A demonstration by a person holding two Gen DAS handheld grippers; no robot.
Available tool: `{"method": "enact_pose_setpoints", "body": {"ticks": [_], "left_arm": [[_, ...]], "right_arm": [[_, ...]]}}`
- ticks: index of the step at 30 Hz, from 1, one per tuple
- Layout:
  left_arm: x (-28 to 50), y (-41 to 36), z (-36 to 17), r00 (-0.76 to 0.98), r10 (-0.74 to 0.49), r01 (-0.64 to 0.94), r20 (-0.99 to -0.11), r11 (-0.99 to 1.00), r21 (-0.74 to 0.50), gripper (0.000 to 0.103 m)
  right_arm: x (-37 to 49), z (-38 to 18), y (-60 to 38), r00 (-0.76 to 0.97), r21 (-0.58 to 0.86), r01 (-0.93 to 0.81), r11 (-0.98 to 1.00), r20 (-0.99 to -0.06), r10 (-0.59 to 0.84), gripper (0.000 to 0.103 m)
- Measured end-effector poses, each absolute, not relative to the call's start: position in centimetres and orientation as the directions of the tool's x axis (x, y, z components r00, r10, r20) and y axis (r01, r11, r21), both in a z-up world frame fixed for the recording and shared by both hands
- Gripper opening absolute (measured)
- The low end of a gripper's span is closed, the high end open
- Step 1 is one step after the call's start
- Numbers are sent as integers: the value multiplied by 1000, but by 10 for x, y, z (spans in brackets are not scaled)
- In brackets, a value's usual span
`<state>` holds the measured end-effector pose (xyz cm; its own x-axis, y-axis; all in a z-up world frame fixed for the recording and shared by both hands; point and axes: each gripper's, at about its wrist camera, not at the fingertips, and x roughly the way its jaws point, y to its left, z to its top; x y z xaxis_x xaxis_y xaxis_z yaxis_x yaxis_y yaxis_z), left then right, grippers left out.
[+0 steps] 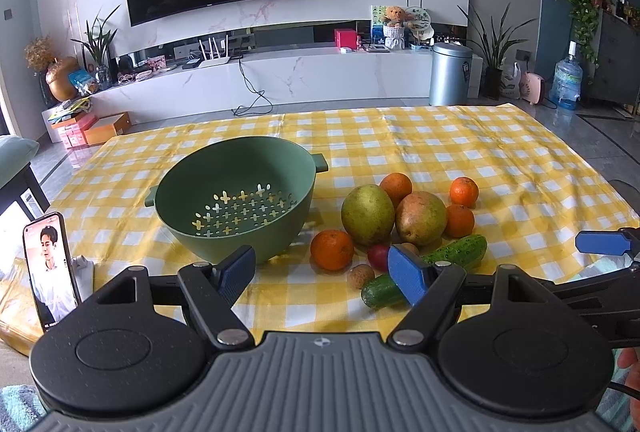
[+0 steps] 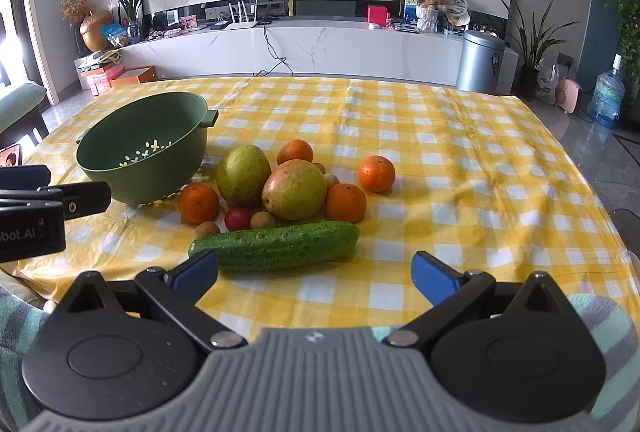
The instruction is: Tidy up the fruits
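While both grippers are held low over the near edge of a table covered by a yellow-and-white checked cloth (image 2: 460, 136), nothing is gripped by either one. The left gripper (image 1: 322, 274) is seen with its blue-padded fingers spread wide, only cloth showing in the gap between them; the right gripper (image 2: 314, 274) is likewise spread, with bare cloth between its pads. A green colander (image 1: 236, 200) is set on the cloth to the left of the fruit, upright, and nothing is seen in it — light shows through its cross-shaped holes. The fruit is gathered in a loose cluster just right of the colander: two large greenish-red mangoes (image 2: 294, 190) are placed side by side and touching, and four oranges (image 2: 346, 203) are spread around them, one of them (image 2: 377, 174) set slightly apart to the right. A small red fruit (image 2: 237, 219) and a few small brown round fruits (image 2: 263, 221) are tucked in front of the mangoes. A cucumber (image 2: 276, 246) is laid lengthwise nearest the grippers, just ahead of the right gripper's left pad. A phone (image 1: 50, 270) is propped upright at the left edge of the left wrist view.
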<state>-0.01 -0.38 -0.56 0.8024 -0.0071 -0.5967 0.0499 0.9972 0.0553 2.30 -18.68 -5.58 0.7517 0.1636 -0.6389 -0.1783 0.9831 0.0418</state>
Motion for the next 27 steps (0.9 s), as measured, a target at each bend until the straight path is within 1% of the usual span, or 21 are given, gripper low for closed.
{"method": "enact_pose_setpoints", "body": {"ticks": [27], "left_arm": [[0, -5, -7, 800, -6, 49, -599, 997, 56, 89]], "right_arm": [[22, -61, -186, 742, 42, -177, 983, -650, 161, 99]]}}
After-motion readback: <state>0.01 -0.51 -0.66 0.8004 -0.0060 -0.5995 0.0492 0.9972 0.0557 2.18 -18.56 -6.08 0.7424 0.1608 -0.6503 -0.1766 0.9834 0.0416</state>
